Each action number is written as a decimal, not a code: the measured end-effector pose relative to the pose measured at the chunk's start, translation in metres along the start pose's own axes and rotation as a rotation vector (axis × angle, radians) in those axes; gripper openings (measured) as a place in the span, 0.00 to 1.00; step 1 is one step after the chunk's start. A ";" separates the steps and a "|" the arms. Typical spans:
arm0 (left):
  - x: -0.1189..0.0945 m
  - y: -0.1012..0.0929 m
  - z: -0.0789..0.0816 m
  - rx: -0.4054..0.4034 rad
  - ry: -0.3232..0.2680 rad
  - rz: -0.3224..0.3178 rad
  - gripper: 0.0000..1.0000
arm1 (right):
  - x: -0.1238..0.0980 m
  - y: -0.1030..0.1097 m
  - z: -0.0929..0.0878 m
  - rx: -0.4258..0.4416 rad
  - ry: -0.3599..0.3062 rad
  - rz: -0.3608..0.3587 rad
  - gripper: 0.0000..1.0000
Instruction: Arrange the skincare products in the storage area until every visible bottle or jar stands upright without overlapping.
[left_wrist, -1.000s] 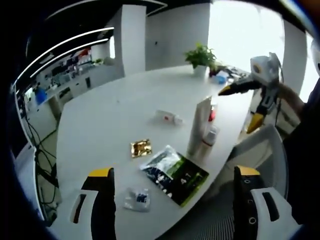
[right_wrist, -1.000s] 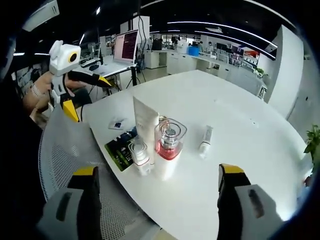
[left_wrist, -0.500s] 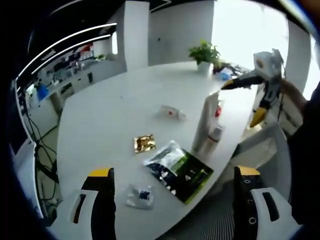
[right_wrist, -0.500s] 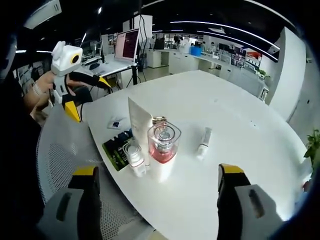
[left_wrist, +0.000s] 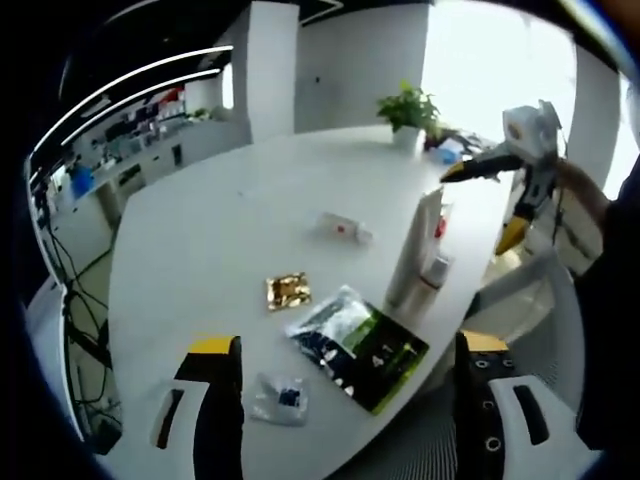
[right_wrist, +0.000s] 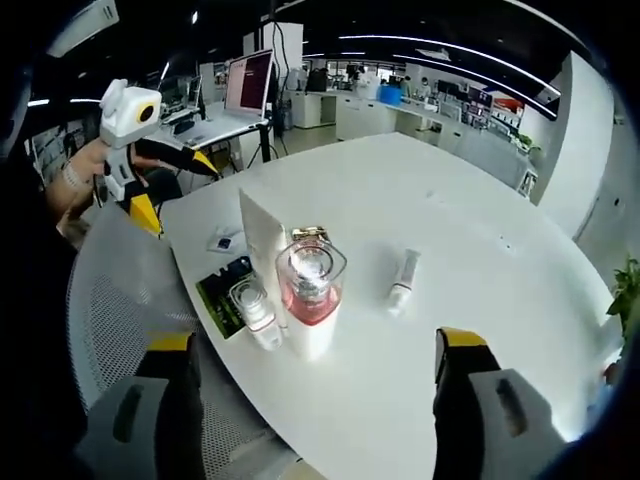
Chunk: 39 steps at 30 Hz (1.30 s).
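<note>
Left gripper (left_wrist: 345, 400) hangs over the counter (left_wrist: 220, 240) edge, jaws wide, empty. Right gripper (right_wrist: 310, 400) likewise, jaws wide. Near that edge, left to right: small clear bottle (right_wrist: 253, 312), tall white tube (right_wrist: 262, 240), pink glass bottle (right_wrist: 308, 290), all upright, close together. Further right a small tube (right_wrist: 401, 277) lies flat, well apart: light, soft, probably slippery; take it mid-body.

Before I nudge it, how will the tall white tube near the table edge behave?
The tall white tube stands upright on a narrow end, so it likely tips easily. It looks thin and probably light. Falling, it might knock the small bottle beside it.
</note>
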<state>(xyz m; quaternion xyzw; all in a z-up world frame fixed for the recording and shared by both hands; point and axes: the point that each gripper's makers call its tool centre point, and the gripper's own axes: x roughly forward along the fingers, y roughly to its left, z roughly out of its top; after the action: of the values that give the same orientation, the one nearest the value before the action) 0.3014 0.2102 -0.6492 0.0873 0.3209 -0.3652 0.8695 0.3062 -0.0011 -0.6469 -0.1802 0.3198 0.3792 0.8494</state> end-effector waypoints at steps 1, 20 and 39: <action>0.000 0.000 0.000 -0.001 -0.002 -0.001 0.81 | 0.001 -0.002 0.001 0.000 0.001 -0.003 0.98; 0.003 0.009 -0.001 -0.034 -0.004 -0.012 0.79 | -0.010 -0.050 0.038 -0.015 -0.013 0.004 0.99; 0.005 0.020 -0.010 -0.079 0.003 0.008 0.80 | 0.020 -0.104 0.069 -0.020 -0.021 -0.002 0.99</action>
<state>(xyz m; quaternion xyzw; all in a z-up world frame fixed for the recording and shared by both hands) 0.3127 0.2259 -0.6621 0.0547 0.3358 -0.3487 0.8733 0.4234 -0.0195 -0.6033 -0.1848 0.3068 0.3835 0.8513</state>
